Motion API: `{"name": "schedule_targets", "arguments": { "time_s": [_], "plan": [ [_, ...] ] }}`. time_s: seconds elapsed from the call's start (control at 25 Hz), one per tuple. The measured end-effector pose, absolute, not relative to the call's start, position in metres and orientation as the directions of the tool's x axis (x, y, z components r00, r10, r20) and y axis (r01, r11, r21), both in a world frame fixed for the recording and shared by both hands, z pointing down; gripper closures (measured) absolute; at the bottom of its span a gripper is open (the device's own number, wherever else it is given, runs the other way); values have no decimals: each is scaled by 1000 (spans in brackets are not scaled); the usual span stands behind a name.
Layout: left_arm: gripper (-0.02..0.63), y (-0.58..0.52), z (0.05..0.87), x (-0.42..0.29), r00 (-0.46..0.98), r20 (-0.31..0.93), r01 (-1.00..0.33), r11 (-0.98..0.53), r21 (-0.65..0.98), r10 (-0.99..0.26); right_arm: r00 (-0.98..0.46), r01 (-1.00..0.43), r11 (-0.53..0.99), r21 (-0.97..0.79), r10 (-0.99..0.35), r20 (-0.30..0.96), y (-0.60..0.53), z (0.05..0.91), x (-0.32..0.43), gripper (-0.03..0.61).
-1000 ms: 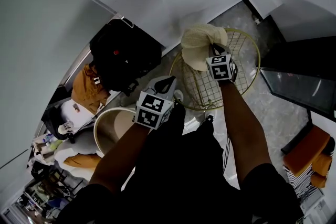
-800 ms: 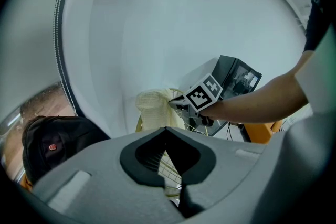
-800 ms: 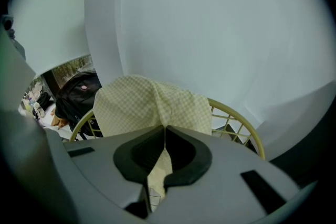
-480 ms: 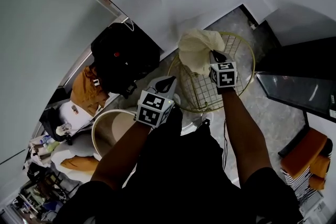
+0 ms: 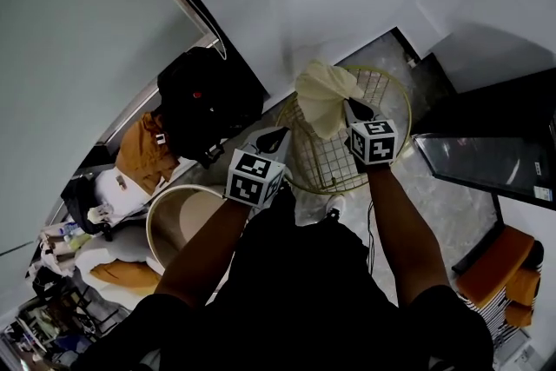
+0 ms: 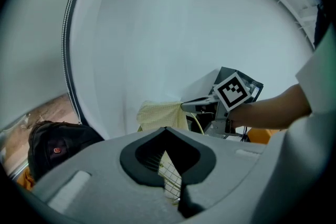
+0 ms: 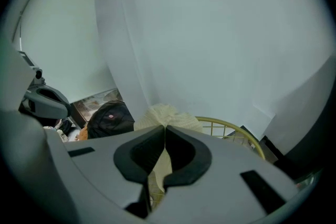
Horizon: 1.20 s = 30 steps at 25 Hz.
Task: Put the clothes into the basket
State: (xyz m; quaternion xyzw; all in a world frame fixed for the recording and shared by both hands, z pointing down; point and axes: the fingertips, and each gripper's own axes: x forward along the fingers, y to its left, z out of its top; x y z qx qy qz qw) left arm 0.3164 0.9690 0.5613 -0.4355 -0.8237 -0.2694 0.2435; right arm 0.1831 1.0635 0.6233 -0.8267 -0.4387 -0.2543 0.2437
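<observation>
A cream cloth [image 5: 323, 96] hangs bunched from my right gripper [image 5: 350, 109], which is shut on it above the far left part of the gold wire basket [image 5: 393, 113]. In the right gripper view the cloth [image 7: 173, 114] bulges past the closed jaws, with the basket rim [image 7: 231, 126] just beyond. My left gripper [image 5: 276, 137] is shut with nothing in it, to the left of the basket and near its rim. The left gripper view shows the cloth [image 6: 159, 114] held by the right gripper [image 6: 195, 107], and basket wire below the jaws.
A black backpack [image 5: 207, 100] lies left of the basket, against the white wall. A round beige tub [image 5: 174, 226] stands below it, with an orange garment [image 5: 142, 154] and piled clutter further left. A dark glossy surface [image 5: 491, 165] and orange fabric [image 5: 508, 269] are on the right.
My right gripper has come down a little with the cream cloth, which now hangs lower over the basket. The left gripper has barely moved.
</observation>
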Motion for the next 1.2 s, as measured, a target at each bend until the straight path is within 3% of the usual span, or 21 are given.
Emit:
{"name": "schedule_targets", "arguments": {
  "time_s": [0.6,1.2],
  "plan": [
    [611,931,513,303,-463,573,882,415,224,676,604,785,-565,-254,610,513,1013,531,170,558],
    [611,871,479,234,-464,512,884,414,216,723,664,746,-580,-326,614,427,922,482,106,558]
  ]
}}
